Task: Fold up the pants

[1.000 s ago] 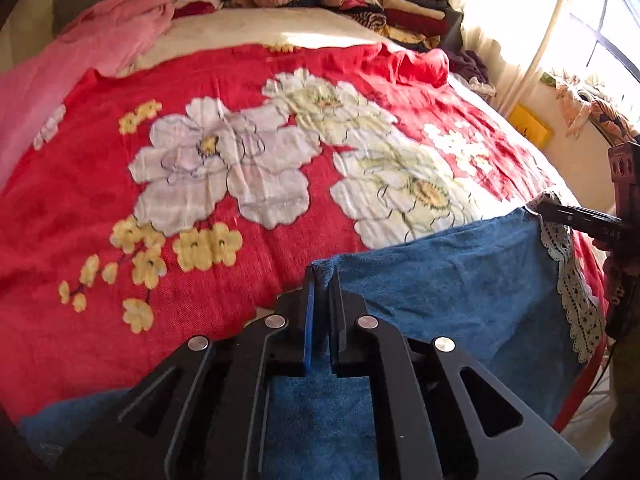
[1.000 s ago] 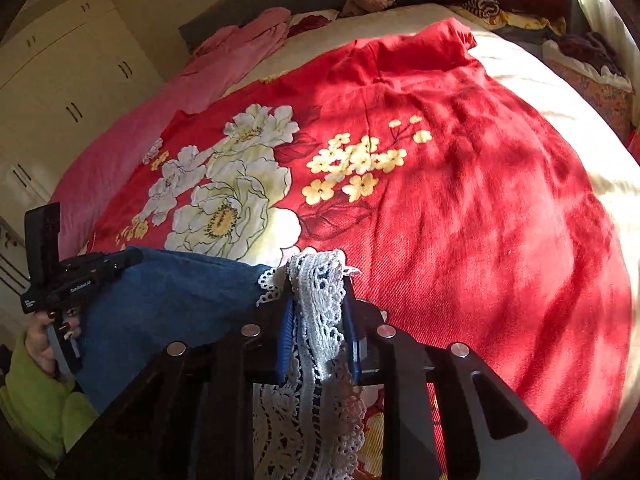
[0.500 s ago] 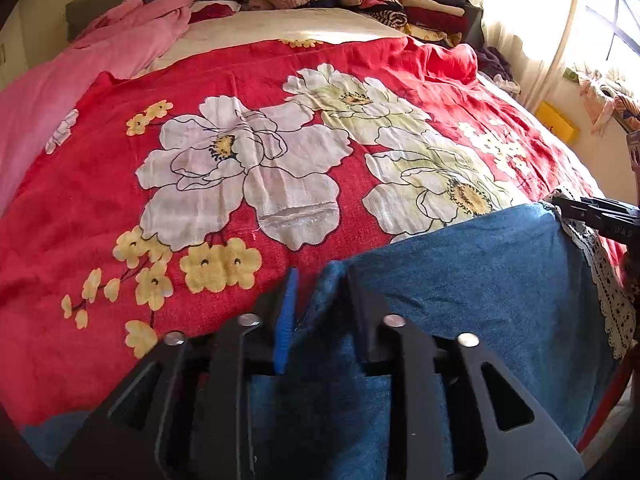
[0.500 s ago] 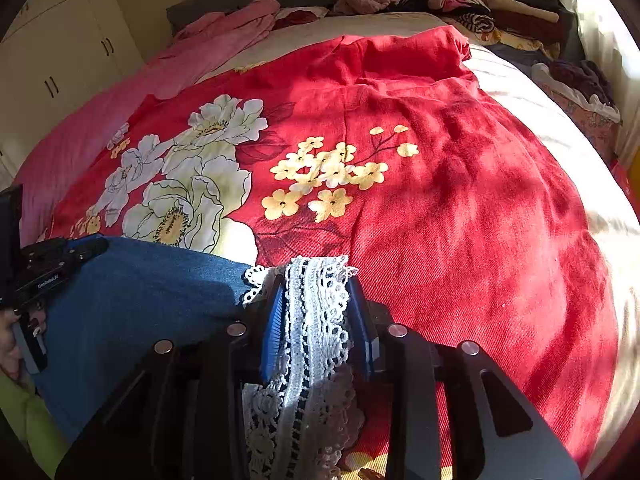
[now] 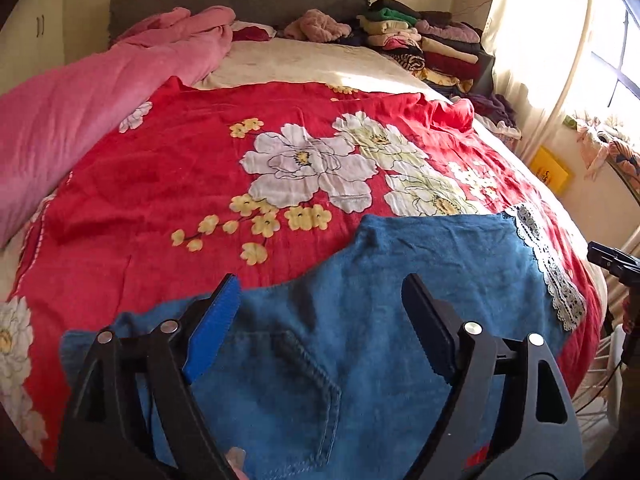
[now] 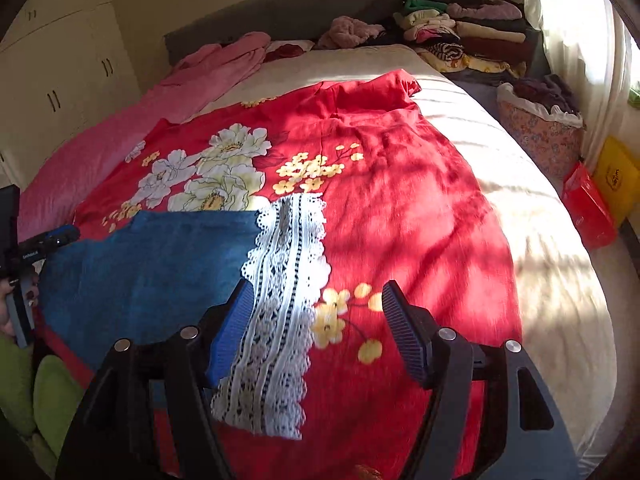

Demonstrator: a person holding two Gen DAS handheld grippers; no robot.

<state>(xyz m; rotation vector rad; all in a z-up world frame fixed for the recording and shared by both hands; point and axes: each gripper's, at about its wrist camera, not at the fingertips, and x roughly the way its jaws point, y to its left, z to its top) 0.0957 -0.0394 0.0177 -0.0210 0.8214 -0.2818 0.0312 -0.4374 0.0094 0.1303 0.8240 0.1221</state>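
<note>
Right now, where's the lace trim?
The lace trim lies on the red blanket, along the jeans' right edge, just ahead of the open right hand-held gripper.

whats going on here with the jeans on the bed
A person is folding blue pants with a lace trim on a red floral bedspread. The left gripper and right gripper are both open and hold nothing; the pants lie flat on the bedspread beneath them.

Home bedroom — bed point(image 6: 500, 184), wardrobe point(image 6: 52, 64), folded clothes stack point(image 5: 424, 48)
</note>
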